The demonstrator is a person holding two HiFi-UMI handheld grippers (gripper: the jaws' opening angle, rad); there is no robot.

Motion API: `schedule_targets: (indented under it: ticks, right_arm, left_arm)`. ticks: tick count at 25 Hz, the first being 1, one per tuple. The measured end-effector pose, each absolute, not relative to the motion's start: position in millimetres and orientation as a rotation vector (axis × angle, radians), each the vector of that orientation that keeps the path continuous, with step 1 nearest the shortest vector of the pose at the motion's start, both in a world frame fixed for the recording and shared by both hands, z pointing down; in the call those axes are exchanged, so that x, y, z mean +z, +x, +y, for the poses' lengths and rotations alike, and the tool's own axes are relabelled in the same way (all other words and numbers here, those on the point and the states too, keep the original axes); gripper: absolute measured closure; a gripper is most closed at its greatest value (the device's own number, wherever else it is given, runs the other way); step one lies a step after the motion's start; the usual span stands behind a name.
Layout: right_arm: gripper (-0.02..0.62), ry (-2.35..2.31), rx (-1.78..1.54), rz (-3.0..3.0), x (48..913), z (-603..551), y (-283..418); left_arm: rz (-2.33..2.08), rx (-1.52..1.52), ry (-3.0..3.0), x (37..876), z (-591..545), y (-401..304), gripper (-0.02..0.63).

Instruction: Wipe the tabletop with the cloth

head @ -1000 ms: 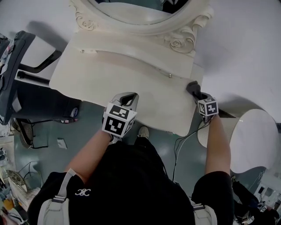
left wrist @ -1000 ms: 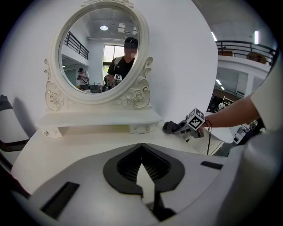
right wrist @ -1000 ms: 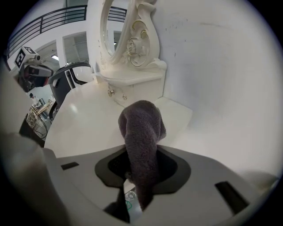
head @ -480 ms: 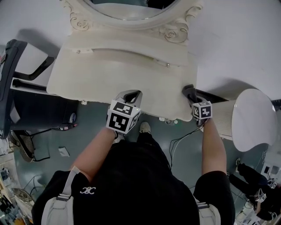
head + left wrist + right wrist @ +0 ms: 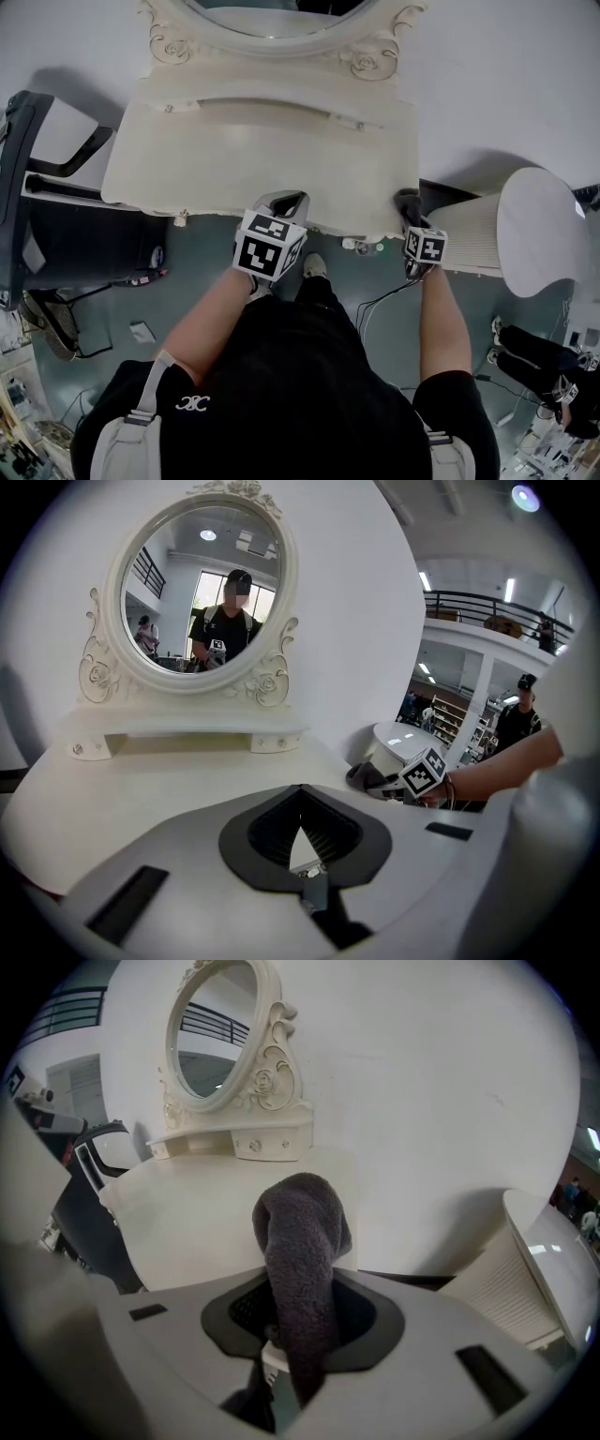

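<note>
Cream dressing table [image 5: 131, 183] against a white wall

Its tabletop [image 5: 234, 164] is a pale, smooth slab with a wavy front edge. Along the back runs a low raised shelf [image 5: 272, 94] with small knobs [image 5: 360, 126] on its curved face. On that shelf stands an oval mirror [image 5: 202, 602] in a carved, scrolled frame (roses at the lower corners). A dark grey cloth [image 5: 407, 201] is at the right front corner, right on the edge; whether it presses on the surface cannot be told.

Overhead and low views, shared tabletop [image 5: 244, 159]
</note>
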State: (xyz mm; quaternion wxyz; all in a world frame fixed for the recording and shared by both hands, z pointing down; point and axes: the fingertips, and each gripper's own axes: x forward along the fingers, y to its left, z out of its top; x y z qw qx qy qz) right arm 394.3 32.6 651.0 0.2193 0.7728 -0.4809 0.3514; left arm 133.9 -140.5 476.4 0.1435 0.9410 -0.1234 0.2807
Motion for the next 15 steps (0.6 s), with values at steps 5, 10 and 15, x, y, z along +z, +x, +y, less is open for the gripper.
schedule_targets:
  ticks: [5,10,15]
  right_arm:
    - [0.479,2.247,1.058,-1.229,654,49,378]
    - [0.479,2.343,1.129,-1.098,655,54,368]
    - [0.479,2.424,1.166,-0.955,655,53,365]
  left_arm:
    - [-0.322,0.817,2.716,480,-138,119,0.601]
    - [-0.300,0.807,2.732,476,-139,107,0.601]
    - [-0.291,0.816,2.740,477,-140,97,0.601]
